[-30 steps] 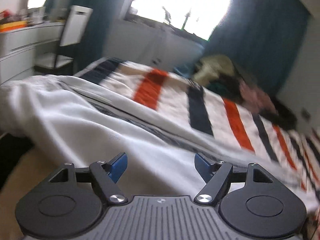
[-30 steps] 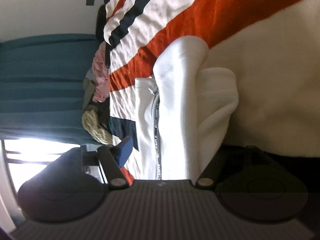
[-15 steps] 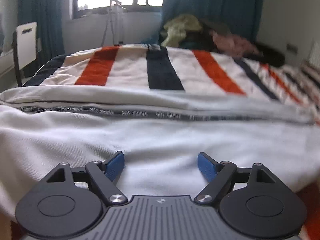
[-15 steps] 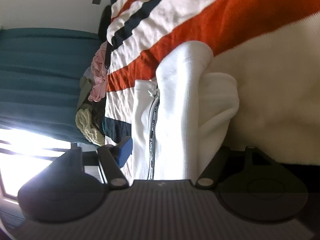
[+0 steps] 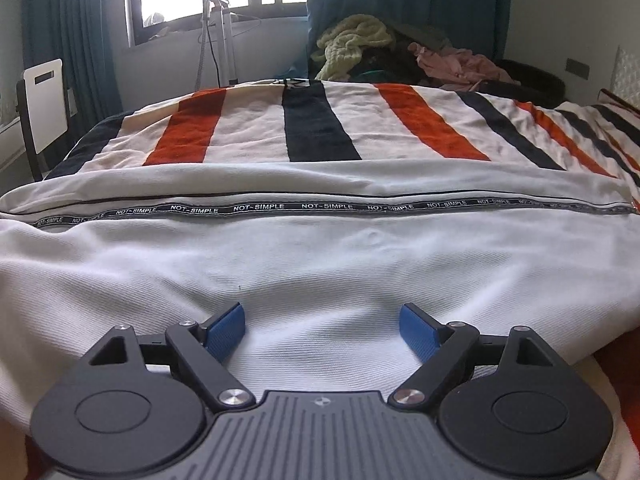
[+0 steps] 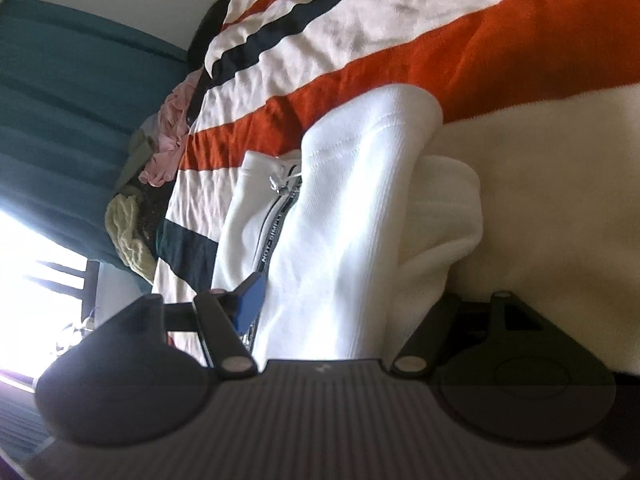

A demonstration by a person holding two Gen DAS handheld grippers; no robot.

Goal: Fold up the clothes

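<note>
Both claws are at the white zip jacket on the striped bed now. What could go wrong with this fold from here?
1. The left claw stands open over flat white jacket cloth; closing here may pinch only the top layer, or the striped blanket too.
2. The right claw straddles a thick bunched fold; one pad is hidden, so its hold is uncertain and layers could slip.
</note>
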